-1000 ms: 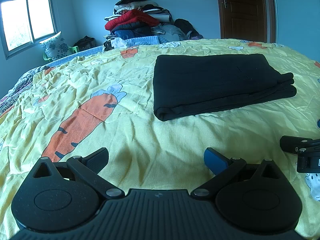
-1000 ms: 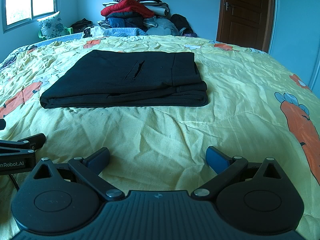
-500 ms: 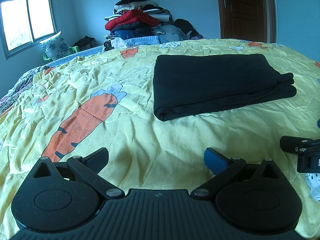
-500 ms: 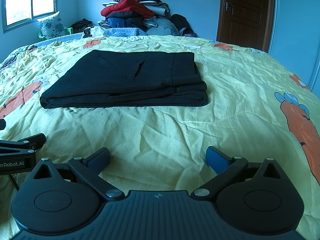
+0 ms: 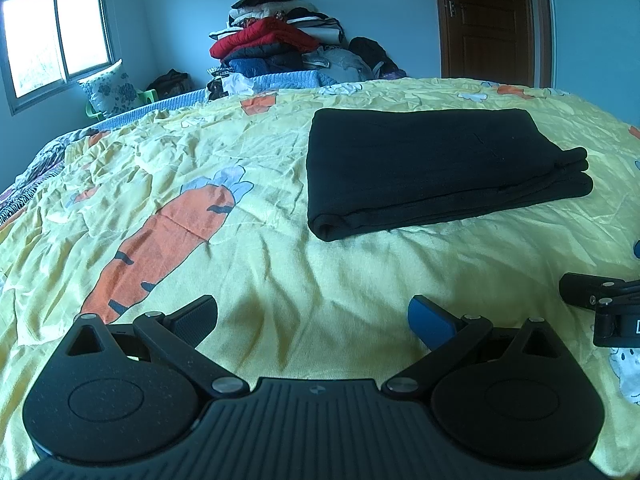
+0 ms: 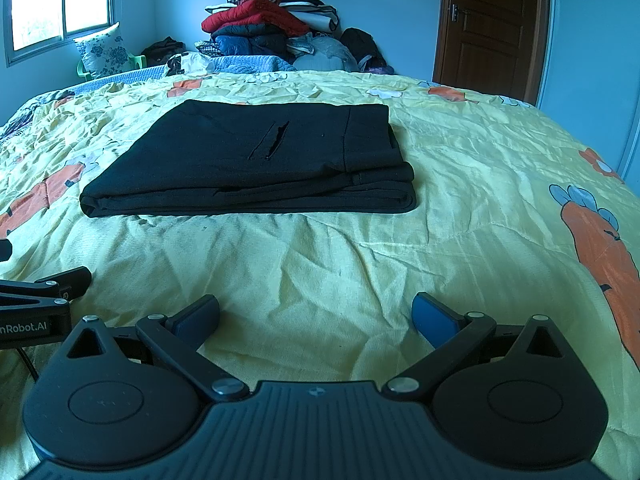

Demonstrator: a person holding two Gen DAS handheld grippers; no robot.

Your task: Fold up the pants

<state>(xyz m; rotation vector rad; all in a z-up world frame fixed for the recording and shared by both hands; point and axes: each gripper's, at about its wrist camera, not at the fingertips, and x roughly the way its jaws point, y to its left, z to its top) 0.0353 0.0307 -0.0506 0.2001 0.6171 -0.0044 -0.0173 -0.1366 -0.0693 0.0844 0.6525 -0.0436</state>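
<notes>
While both grippers (image 5: 313, 316) (image 6: 316, 314) gape empty | pants (image 6: 256, 160) pocket slit: right view only

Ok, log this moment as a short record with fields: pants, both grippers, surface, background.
pants: black pants folded into a flat rectangle, lying on the bedspread
left gripper: open, empty, short of the pants
right gripper: open, empty, short of the pants
surface: yellow carrot-print bedspread, wrinkled
background: pile of clothes at the wall; wooden door shut
</notes>
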